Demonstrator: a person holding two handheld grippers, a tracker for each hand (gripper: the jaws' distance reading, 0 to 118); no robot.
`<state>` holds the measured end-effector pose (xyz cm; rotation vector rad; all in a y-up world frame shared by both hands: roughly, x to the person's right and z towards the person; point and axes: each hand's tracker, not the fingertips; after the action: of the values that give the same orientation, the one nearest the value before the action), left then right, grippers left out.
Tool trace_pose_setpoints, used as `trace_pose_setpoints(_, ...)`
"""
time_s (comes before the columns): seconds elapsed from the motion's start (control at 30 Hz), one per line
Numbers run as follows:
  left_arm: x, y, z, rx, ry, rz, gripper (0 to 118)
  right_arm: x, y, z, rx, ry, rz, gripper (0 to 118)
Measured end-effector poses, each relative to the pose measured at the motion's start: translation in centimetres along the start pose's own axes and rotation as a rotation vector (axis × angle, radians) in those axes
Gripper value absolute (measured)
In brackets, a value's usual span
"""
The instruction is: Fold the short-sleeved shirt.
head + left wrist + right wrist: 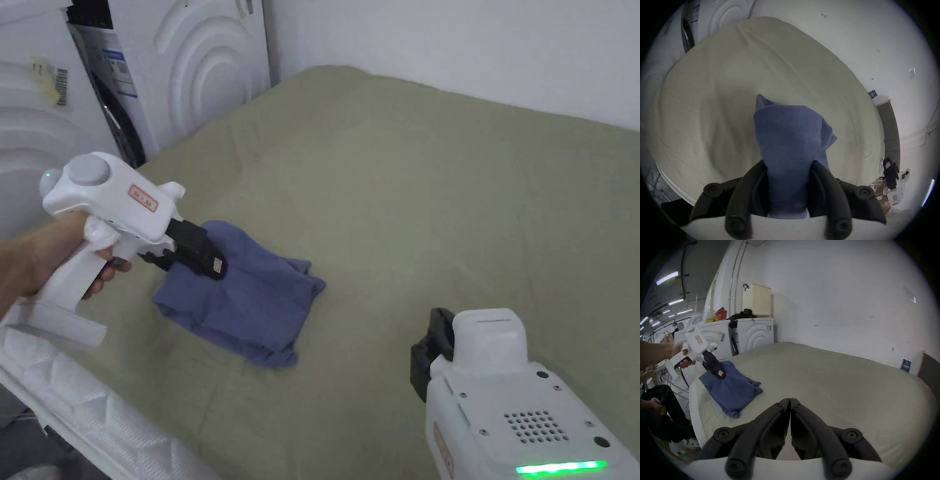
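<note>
One blue shirt (250, 300), already a compact bundle, lies on the bed (437, 206) at lower left of the head view. The left gripper (209, 262) pinches its near edge between both jaws; the right gripper (790, 402) hangs clenched and empty. Lay the held edge down flat before letting go. No containers appear on the bed.

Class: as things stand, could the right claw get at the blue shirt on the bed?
Probably yes. The right claw is shut and holds nothing, and bare bed lies between it and the shirt. The left claw grips the shirt's far edge only.
</note>
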<state>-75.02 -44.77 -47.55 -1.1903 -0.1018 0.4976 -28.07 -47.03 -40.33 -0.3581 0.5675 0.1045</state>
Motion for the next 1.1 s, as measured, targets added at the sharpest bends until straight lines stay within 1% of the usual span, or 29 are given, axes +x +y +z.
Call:
trace_pose_setpoints(0.1, -0.4, 0.1, 0.3, 0.0, 0.031, 0.006, 34, -2.0, 0.3, -2.2, -0.006, 0.032, -0.008, 6)
trace_pose_setpoints(0.13, -2.6, 1.5, 0.5, 0.005, 0.033, 0.009, 34, -2.4, 0.3, -2.7, -0.006, 0.036, -0.012, 6)
trace_pose_setpoints(0.17, -3.3, 2.0, 0.5, 0.009, 0.053, 0.013, 34, -2.8, 0.3, -3.2, -0.013, 0.039, -0.025, 6)
trace_pose_setpoints(0.2, -3.6, 2.3, 0.5, 0.02, 0.068, 0.008, 34, -2.9, 0.3, -3.5, -0.02, 0.055, -0.032, 6)
trace_pose_setpoints(0.23, -3.9, 2.5, 0.4, 0.017, 0.077, 0.014, 34, -3.2, 0.3, -3.9, -0.025, 0.051, -0.026, 6)
trace_pose_setpoints(0.27, -2.7, 1.5, 0.5, 0.018, 0.076, 0.014, 34, -3.3, 0.3, -4.0, -0.023, 0.054, -0.022, 6)
trace_pose_setpoints(0.33, -2.5, 1.2, 0.2, 0.021, 0.091, 0.018, 34, -3.4, 0.3, -4.2, -0.037, 0.053, -0.015, 6)
trace_pose_setpoints(0.43, -2.7, 0.6, 0.0, 0.032, 0.094, -0.014, 36, -3.0, 0.3, -4.1, -0.041, 0.054, -0.017, 6)
trace_pose_setpoints(0.47, -2.7, 0.6, 0.2, 0.035, 0.094, -0.01, 46, -2.8, 0.3, -3.9, -0.04, 0.055, -0.017, 6)
trace_pose_setpoints(0.5, -2.6, 0.5, 0.4, 0.045, 0.119, -0.01, 70, -2.5, 0.3, -3.8, -0.041, 0.054, -0.017, 6)
trace_pose_setpoints(0.53, -2.7, 0.6, 0.8, 0.065, 0.157, -0.021, 109, -2.2, 0.4, -3.5, -0.04, 0.052, -0.019, 6)
trace_pose_setpoints(0.57, -3.0, 0.5, 1.4, 0.095, 0.159, -0.015, 118, -2.0, 0.4, -3.2, -0.037, 0.049, -0.022, 6)
trace_pose_setpoints(0.6, -2.9, 0.2, 2.2, 0.104, 0.135, 0.007, 118, -1.7, 0.5, -3.0, -0.039, 0.048, -0.021, 6)
trace_pose_setpoints(0.63, -2.7, 0.0, 3.4, 0.153, 0.133, 0.013, 117, -1.2, 0.5, -2.5, -0.039, 0.049, -0.022, 6)
trace_pose_setpoints(0.67, 0.4, -1.7, 4.5, 0.19, 0.141, 0.012, 117, -0.8, 0.5, -2.0, -0.034, 0.042, -0.023, 6)
trace_pose_setpoints(0.7, 1.8, -2.5, 5.3, 0.213, 0.156, -0.016, 117, -0.4, 0.5, -1.6, -0.031, 0.037, -0.025, 6)
trace_pose_setpoints(0.73, 2.8, -3.1, 6.0, 0.235, 0.169, -0.03, 115, 0.1, 0.6, -1.1, -0.034, 0.031, -0.032, 6)
trace_pose_setpoints(0.77, 4.1, -3.8, 6.7, 0.266, 0.207, -0.031, 109, 0.8, 0.7, -0.4, -0.024, 0.026, -0.052, 6)
trace_pose_setpoints(0.8, 5.5, -4.4, 7.2, 0.303, 0.216, -0.052, 97, 1.4, 0.9, 0.3, -0.02, 0.016, -0.056, 6)
trace_pose_setpoints(0.83, 7.4, -5.3, 7.8, 0.359, 0.194, -0.088, 63, 2.2, 1.1, 1.2, -0.01, 0.005, -0.059, 6)
trace_pose_setpoints(0.87, 9.6, -6.3, 8.1, 0.398, 0.178, -0.107, 24, 3.0, 1.3, 2.2, 0.003, -0.017, -0.067, 6)
trace_pose_setpoints(0.9, 11.4, -7.3, 8.1, 0.429, 0.161, -0.113, 0, 3.9, 1.6, 3.1, 0.011, -0.025, -0.075, 6)
trace_pose_setpoints(0.93, 13.2, -7.7, 7.5, 0.428, 0.112, -0.137, 0, 5.0, 1.8, 4.4, 0.025, -0.052, -0.084, 6)
trace_pose_setpoints(1.03, 23.0, -10.1, 6.3, 0.467, 0.042, -0.243, 0, 8.4, 2.6, 8.6, 0.063, -0.122, -0.081, 6)
trace_pose_setpoints(1.1, 28.1, -12.8, 4.2, 0.513, 0.0, -0.297, 0, 10.9, 3.1, 11.8, 0.097, -0.182, -0.08, 6)
